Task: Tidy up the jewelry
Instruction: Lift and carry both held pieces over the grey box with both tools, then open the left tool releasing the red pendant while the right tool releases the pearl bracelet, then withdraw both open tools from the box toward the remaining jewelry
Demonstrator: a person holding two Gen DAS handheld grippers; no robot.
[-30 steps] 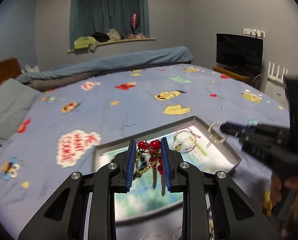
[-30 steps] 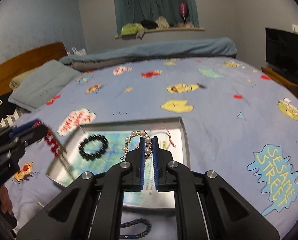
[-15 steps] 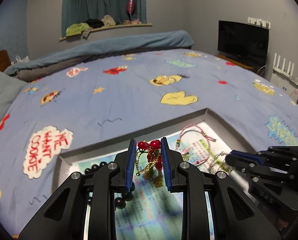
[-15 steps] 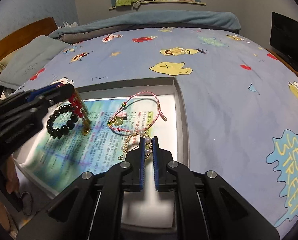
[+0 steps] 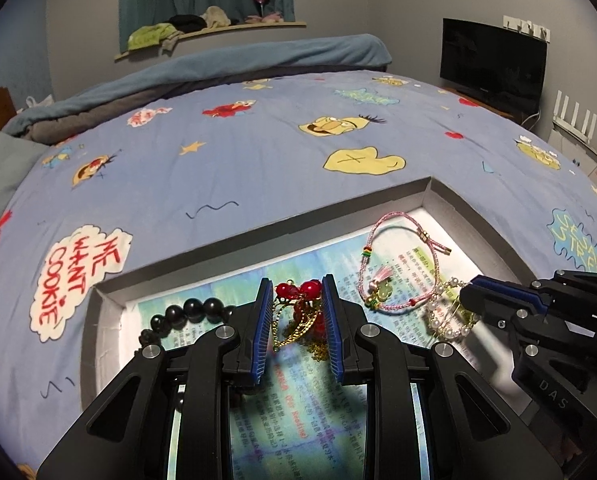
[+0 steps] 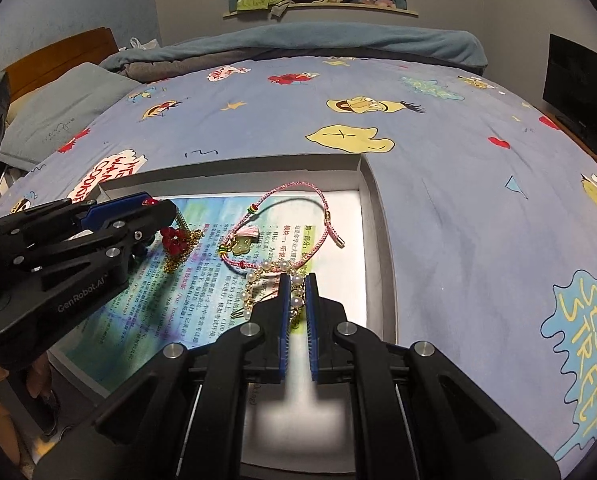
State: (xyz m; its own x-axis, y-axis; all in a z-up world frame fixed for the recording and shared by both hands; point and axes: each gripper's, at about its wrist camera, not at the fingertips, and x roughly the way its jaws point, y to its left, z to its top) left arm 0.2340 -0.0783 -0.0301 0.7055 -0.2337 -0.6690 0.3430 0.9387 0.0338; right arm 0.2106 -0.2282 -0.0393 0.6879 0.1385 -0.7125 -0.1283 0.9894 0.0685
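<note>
Over tray [image 5: 438, 196]: left tongs [image 5: 295, 292] angled down pinching red-bead gold chain [image 5: 298, 312]; right tongs [image 6: 297, 284] angled down pinching pearl bracelet [image 6: 274, 272].

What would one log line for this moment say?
left gripper: shut on red-bead gold piece | right gripper: shut on pearl bracelet | both over tray

Both grippers tilt downward, side by side. The left gripper [image 5: 296, 300] stands partly closed, its pads clamping something between them; the right gripper [image 6: 297, 294] is pinched almost fully together on its load.
</note>
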